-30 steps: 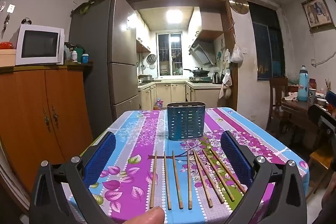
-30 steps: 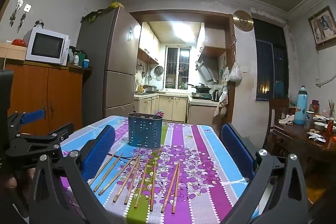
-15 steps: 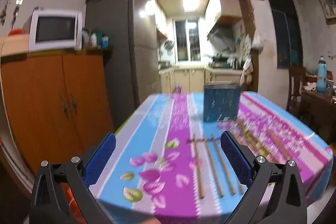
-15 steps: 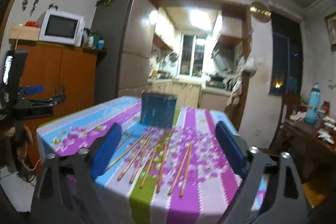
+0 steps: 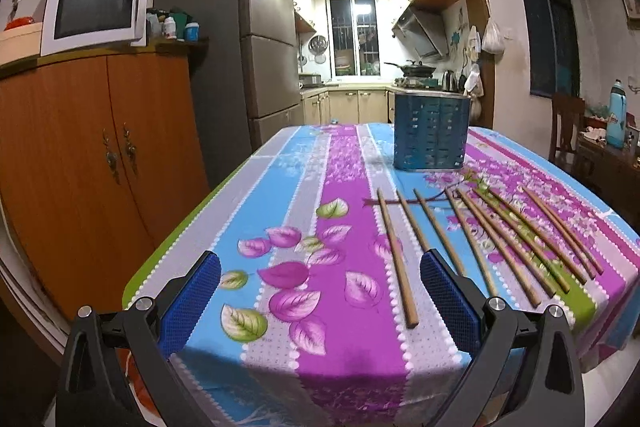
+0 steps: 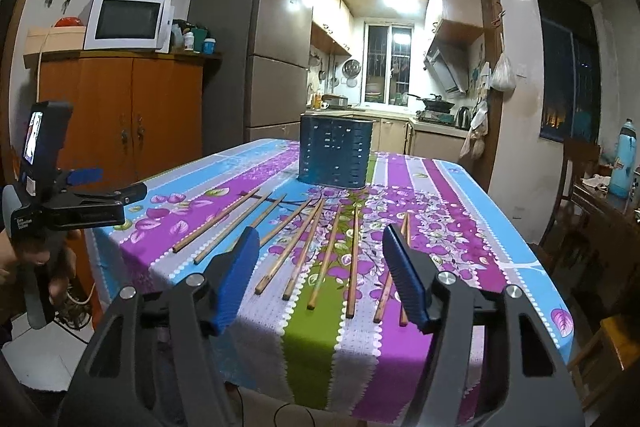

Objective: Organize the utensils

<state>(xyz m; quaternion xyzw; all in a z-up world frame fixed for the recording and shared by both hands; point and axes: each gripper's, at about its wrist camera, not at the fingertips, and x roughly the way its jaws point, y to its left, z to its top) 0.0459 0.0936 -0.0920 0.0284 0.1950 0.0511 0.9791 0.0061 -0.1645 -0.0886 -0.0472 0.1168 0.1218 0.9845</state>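
Right wrist: right claw gapes (empty) above chopsticks.

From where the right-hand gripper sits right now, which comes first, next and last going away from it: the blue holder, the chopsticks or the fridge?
Judged from the right wrist view, nearest first to the right gripper:
1. Chopsticks, lying on the tablecloth just ahead, their near ends between its fingers.
2. Blue utensil holder, standing upright behind them, mid-table.
3. Fridge, beyond the table's far edge, on the left.
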